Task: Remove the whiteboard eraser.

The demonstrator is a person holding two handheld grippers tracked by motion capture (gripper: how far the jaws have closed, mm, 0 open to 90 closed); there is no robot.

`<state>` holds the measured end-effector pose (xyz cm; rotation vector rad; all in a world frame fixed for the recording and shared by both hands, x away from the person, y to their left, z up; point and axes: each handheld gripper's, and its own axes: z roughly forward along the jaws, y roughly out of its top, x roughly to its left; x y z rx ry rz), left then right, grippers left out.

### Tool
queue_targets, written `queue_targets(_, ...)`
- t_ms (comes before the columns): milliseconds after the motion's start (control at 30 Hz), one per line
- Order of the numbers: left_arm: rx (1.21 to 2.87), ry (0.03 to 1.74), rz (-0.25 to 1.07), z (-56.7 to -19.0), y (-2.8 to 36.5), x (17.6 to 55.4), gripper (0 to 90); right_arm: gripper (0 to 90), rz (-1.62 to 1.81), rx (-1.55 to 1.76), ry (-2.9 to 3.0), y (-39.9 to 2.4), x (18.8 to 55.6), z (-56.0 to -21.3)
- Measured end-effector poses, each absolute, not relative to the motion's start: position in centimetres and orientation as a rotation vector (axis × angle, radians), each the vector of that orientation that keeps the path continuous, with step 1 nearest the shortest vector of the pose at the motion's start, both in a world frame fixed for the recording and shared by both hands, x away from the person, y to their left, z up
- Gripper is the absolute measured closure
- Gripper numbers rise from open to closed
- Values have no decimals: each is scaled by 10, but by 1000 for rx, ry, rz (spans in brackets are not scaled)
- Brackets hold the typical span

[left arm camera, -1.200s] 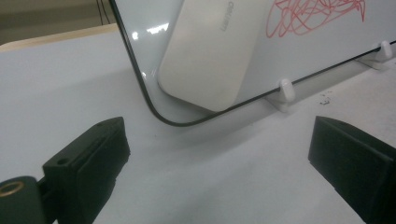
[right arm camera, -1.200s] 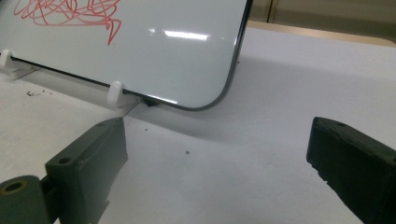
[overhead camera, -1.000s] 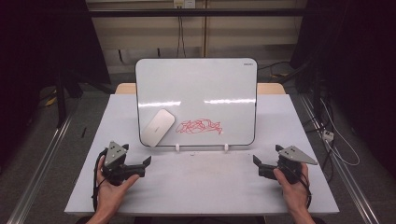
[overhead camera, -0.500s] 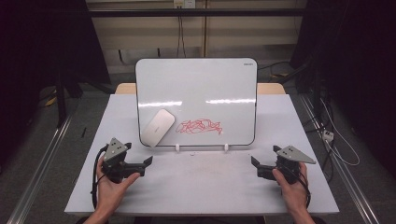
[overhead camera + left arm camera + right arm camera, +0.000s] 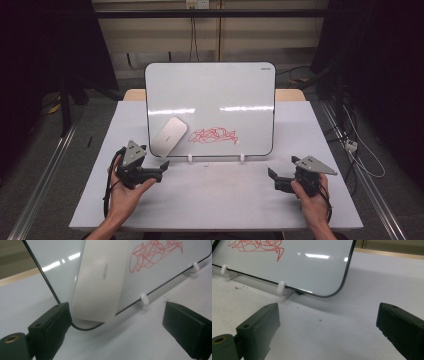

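A whiteboard (image 5: pixel 215 95) stands upright on two white clips on the table. It bears a red scribble (image 5: pixel 214 135) and a white oblong eraser (image 5: pixel 169 136) stuck slanted on its lower left. My left gripper (image 5: pixel 161 171) hovers just before the board's lower left corner. Its jaws are open and have just been closing a little, with nothing pressed between them. In the left gripper view the eraser (image 5: pixel 101 282) lies straight ahead, beyond the left gripper (image 5: pixel 117 315). My right gripper (image 5: pixel 274 180) rests open near the board's lower right corner (image 5: pixel 337 290), the right gripper (image 5: pixel 329 311) holding nothing.
The white table top (image 5: pixel 220 200) spreads in front of the board. White clips (image 5: pixel 190 159) hold the board's bottom edge. Dark floor, rails and cables surround the table. A cable with a white plug (image 5: pixel 351 146) lies at the right.
My left gripper has risen slightly and shifted forward and right toward the board's lower left corner. The right gripper has stayed put.
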<state>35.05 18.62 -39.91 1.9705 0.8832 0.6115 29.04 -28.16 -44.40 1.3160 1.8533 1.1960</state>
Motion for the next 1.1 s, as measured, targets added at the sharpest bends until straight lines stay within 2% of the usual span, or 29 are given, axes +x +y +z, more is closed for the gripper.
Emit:
queue_targets(233, 2077, 848, 707, -393, 174, 368, 93, 50, 1190, 1304, 1870, -279, 291, -444)
queue_targets(400, 2089, 821, 729, -390, 166, 376, 93, 51, 1181, 1293, 1867, -279, 290, -444)
queue_targets(800, 2100, 807, 784, -387, 143, 400, 149, 51, 1179, 1292, 1887, -277, 292, -445)
queue_targets(900, 2106, 802, 839, -389, 137, 405, 174, 51, 1178, 1294, 1887, -277, 292, -445)
queue_targets(1100, 2143, 822, 836, -392, 128, 405, 202, 51, 1175, 1285, 1893, -277, 292, -445)
